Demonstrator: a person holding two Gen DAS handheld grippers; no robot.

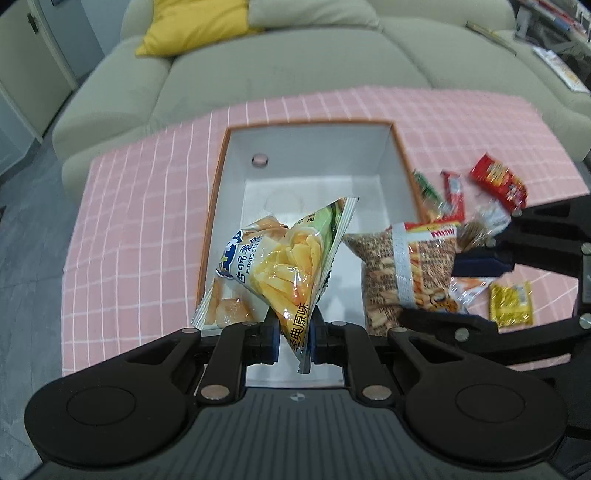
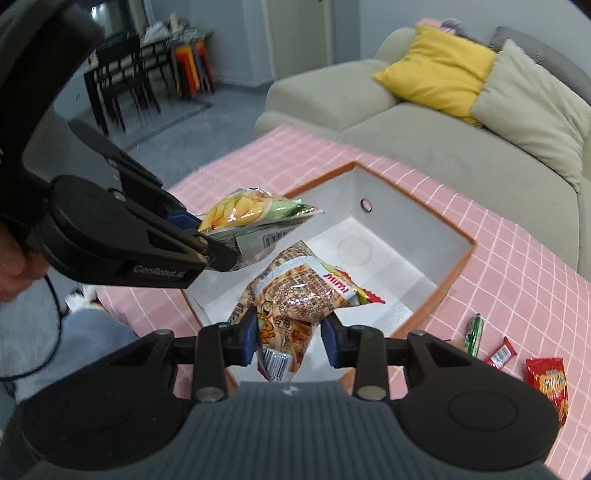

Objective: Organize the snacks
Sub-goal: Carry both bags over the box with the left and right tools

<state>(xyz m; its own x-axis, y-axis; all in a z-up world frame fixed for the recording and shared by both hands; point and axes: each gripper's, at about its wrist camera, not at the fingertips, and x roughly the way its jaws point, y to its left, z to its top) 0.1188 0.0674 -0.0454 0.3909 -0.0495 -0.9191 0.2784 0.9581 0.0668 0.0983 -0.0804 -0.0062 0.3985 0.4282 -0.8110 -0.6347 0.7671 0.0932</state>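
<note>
My left gripper (image 1: 293, 341) is shut on a yellow potato-stick bag (image 1: 284, 269) and holds it above the near end of the white, orange-rimmed box (image 1: 314, 147). It also shows in the right wrist view (image 2: 207, 236) with the bag (image 2: 251, 214). My right gripper (image 2: 288, 339) has its jaws part open around the lower end of a brown Mimi snack bag (image 2: 303, 291), which hangs over the box (image 2: 406, 229); the left pad touches it, the right pad stands slightly off. The Mimi bag (image 1: 402, 273) and right gripper (image 1: 476, 288) show at the right of the left wrist view.
Small snacks lie on the pink checked tablecloth (image 1: 147, 192) right of the box: a red pack (image 1: 498, 182), a red bar (image 1: 454, 192), a green stick (image 1: 428, 188), a yellow sachet (image 1: 511, 304). A beige sofa (image 1: 258, 62) with a yellow cushion (image 1: 192, 26) stands behind.
</note>
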